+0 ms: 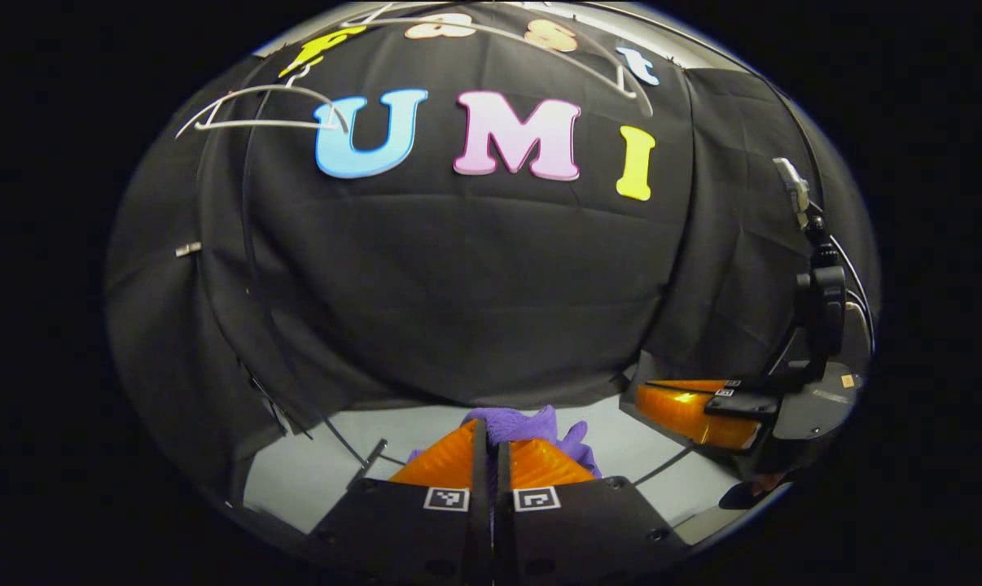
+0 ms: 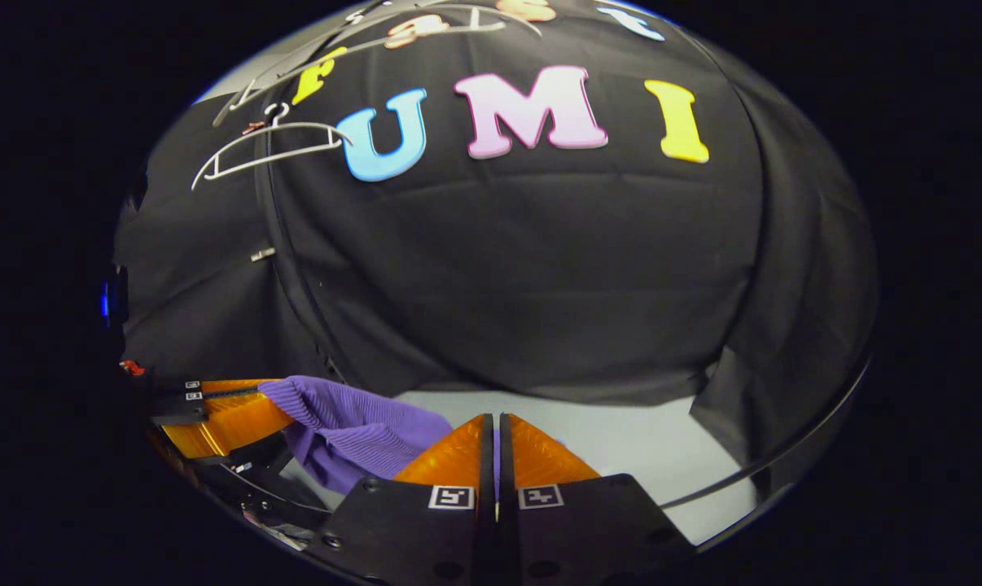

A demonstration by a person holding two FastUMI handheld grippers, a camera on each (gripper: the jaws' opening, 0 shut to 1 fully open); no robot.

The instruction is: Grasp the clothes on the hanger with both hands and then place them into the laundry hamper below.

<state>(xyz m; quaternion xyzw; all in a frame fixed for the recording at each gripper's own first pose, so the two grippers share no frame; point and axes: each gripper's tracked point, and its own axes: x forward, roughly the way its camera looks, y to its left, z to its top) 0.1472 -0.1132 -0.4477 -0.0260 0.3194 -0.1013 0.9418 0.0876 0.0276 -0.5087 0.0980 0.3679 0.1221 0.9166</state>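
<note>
— Item and location?
— Purple knit garment (image 2: 352, 427), off the white hangers (image 2: 271, 146), slung between both tools above the pale floor (image 2: 646, 443).
— Tool state?
— Left gripper (image 1: 491, 456) pinching cloth; right gripper (image 2: 495, 452) pressed together, purple barely visible in its seam.
— Handling?
— Likely soft, light, limp; prone to sag. Best held by bunched folds.

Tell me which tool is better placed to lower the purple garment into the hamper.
Neither clearly: the left tool and right tool each pinch the purple garment, off the white hanger. Lower both together; I can't see the hamper.
</note>
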